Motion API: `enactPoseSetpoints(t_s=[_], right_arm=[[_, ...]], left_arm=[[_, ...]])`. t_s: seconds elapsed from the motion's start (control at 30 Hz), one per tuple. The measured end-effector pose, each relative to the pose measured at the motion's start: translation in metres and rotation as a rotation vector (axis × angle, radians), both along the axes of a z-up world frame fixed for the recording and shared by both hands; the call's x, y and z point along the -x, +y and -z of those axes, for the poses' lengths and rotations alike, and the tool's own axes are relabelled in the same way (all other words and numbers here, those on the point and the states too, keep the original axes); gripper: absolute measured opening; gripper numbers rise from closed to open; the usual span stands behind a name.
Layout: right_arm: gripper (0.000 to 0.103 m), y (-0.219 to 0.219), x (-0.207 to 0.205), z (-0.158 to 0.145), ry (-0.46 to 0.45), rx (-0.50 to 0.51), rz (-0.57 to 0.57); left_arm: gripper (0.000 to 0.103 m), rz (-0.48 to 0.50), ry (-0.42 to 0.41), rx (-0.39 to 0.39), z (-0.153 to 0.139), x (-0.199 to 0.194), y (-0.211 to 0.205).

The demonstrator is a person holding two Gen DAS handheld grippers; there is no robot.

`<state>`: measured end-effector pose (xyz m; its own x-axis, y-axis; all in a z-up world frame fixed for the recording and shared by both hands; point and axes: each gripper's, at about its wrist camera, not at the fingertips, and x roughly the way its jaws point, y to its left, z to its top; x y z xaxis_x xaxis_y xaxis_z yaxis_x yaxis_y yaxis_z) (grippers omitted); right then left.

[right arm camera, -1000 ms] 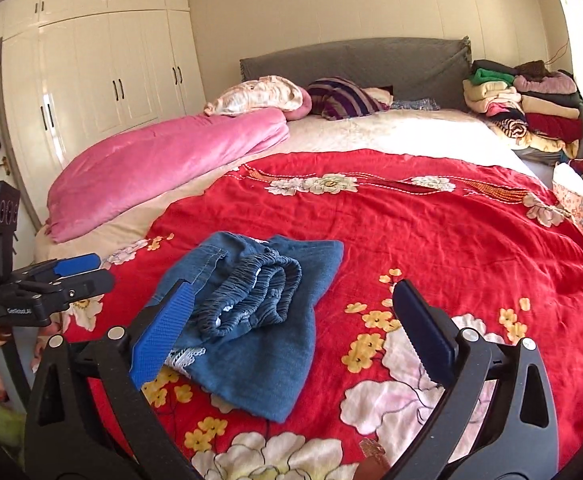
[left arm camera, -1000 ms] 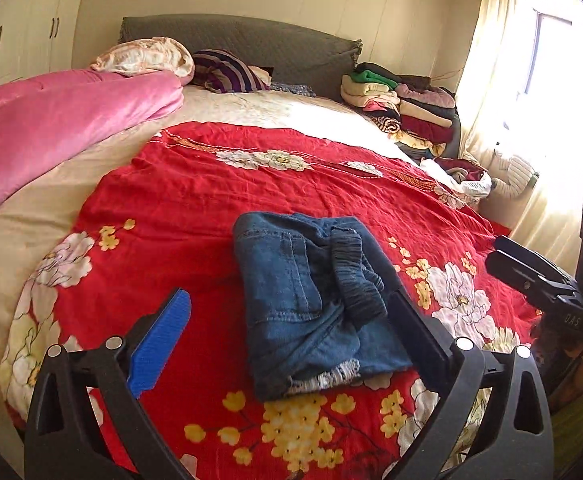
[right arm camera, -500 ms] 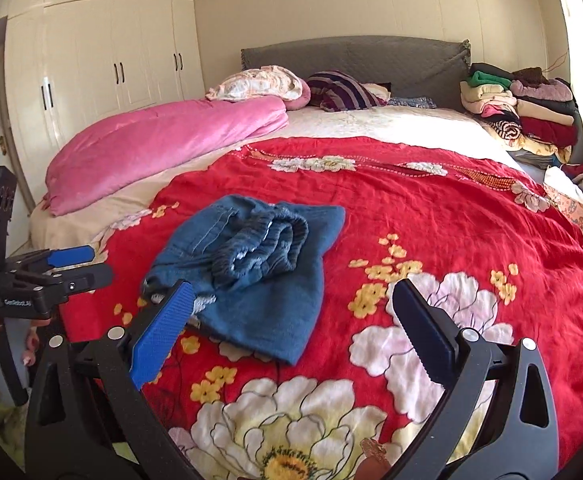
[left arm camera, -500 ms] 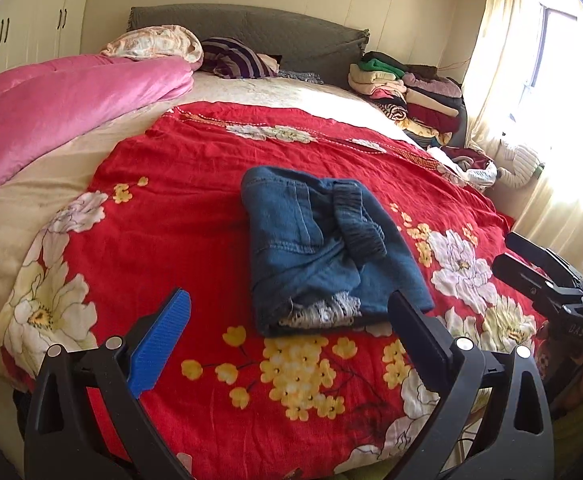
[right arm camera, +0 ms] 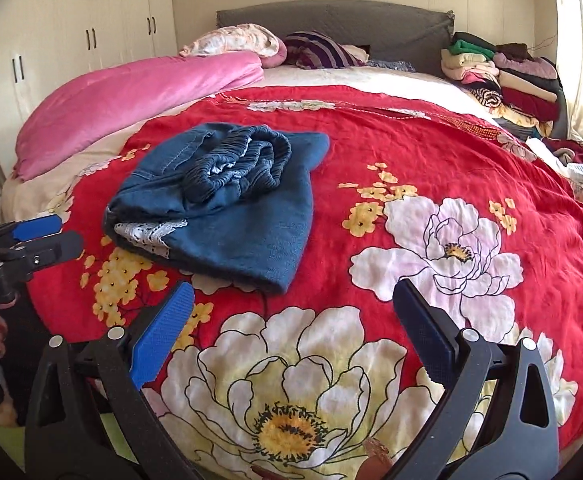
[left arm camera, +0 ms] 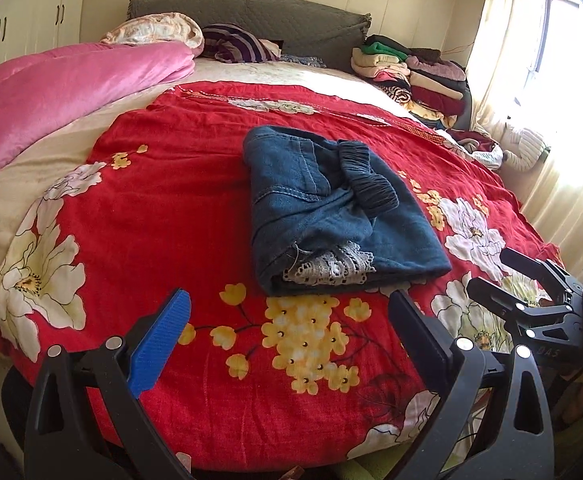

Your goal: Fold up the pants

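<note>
Both claws farther back (spread, empty), folded pants (left arm camera: 331, 208) well off blanket (left arm camera: 171, 208) edge

- Red blanket (left arm camera: 163, 216) with white and yellow flowers, spread over the near part of the bed.
- Cream sheet (left arm camera: 7, 184) showing beside the blanket on the left and beyond it toward the headboard.
- Pink quilt (right arm camera: 131, 96) bunched along the left side of the bed.
- Grey headboard (right arm camera: 371, 28) against the back wall.
- Floral pillow (left arm camera: 159, 32) and striped cloth (left arm camera: 235, 44) just in front of the headboard.
- Stack of folded clothes (right arm camera: 503, 76) at the bed's far right corner, with a green piece on top.
- Cream wardrobe (right arm camera: 83, 32) with dark handles at the left.
- Pale curtain (left arm camera: 503, 48) by the bright window (left arm camera: 559, 32) at the right.
</note>
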<state>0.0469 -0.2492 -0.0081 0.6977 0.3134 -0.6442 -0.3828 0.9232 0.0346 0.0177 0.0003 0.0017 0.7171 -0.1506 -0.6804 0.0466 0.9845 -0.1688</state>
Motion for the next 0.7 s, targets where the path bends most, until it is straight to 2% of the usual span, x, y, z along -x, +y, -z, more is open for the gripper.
enactPoseSetpoints(t_s=[0.7], right_arm=[[0.094, 0.0024, -0.0001, 0.0003, 0.004, 0.001, -0.007]], left_arm=[[0.099, -0.012, 0.012, -0.005, 0.001, 0.0007, 0.0012]])
